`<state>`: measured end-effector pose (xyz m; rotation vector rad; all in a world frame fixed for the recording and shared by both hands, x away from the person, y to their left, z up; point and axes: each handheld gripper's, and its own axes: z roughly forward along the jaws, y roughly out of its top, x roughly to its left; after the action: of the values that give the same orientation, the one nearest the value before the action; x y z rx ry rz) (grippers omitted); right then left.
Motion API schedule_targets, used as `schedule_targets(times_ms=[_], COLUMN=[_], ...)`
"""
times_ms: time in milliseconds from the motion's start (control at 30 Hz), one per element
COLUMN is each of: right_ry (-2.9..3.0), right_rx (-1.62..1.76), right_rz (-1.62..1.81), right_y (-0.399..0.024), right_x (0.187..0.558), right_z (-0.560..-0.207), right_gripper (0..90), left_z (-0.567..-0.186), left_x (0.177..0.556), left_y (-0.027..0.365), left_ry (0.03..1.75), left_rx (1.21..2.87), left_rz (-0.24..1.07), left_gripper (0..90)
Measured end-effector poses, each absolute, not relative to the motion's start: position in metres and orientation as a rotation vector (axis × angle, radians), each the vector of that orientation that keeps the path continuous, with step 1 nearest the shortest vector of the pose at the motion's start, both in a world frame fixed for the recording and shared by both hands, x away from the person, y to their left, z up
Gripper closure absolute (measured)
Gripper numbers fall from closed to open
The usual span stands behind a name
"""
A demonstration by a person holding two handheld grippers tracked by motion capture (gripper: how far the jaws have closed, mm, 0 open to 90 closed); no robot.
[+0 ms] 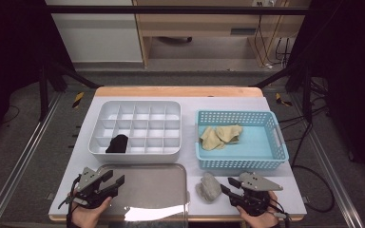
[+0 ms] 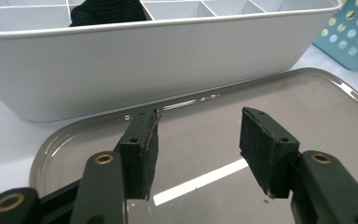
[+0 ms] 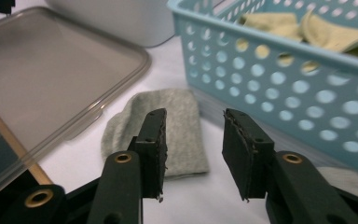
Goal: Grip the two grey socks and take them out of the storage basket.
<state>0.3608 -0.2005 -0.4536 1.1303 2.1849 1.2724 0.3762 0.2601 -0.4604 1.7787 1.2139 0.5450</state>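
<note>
While the right hand-held gripper [image 3: 193,154] stands spread and empty just short of the grey folded sock [image 1: 209,186], near the bench's [image 1: 285,183] front edge between clear lid [image 1: 145,190] and blue basket [image 1: 271,159], a closing pinch may catch one layer and unfold it. Left hand-held gripper [image 2: 198,154]: spread, empty, over the lid. White bench cover; dark framed surround, grey floor.

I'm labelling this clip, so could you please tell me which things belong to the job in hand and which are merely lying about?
In the job:
- grey sock before the open right gripper
- white divided organiser, black sock in one cell
- blue basket, yellow socks

Lying about:
- clear lid under the open left gripper
</note>
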Motion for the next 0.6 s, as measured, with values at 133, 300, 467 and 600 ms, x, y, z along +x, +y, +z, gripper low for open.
schedule_targets(times_ms=[133, 300, 467, 600], right_ry=[2.196, 2.212, 2.248, 2.276], right_rx=[1.149, 1.137, 1.115, 1.101], right_rz=[1.259, 1.292, 1.306, 1.296], right_y=[-0.193, -0.184, -0.171, -0.162], right_x=[0.362, 0.362, 0.36, 0.361], right_z=[-0.457, -0.457, -0.458, -0.462], right_gripper=[56.2, 57.7, 60.2, 60.2], left_z=[-0.459, -0.455, -0.448, -0.442], left_x=[0.375, 0.374, 0.375, 0.375], left_y=[0.257, 0.247, 0.235, 0.226], left_ry=[1.214, 1.199, 1.171, 1.155], left_rx=[1.786, 1.799, 1.804, 1.808], left_rz=[0.539, 0.516, 0.493, 0.487], left_gripper=[47.2, 47.8, 49.5, 50.5])
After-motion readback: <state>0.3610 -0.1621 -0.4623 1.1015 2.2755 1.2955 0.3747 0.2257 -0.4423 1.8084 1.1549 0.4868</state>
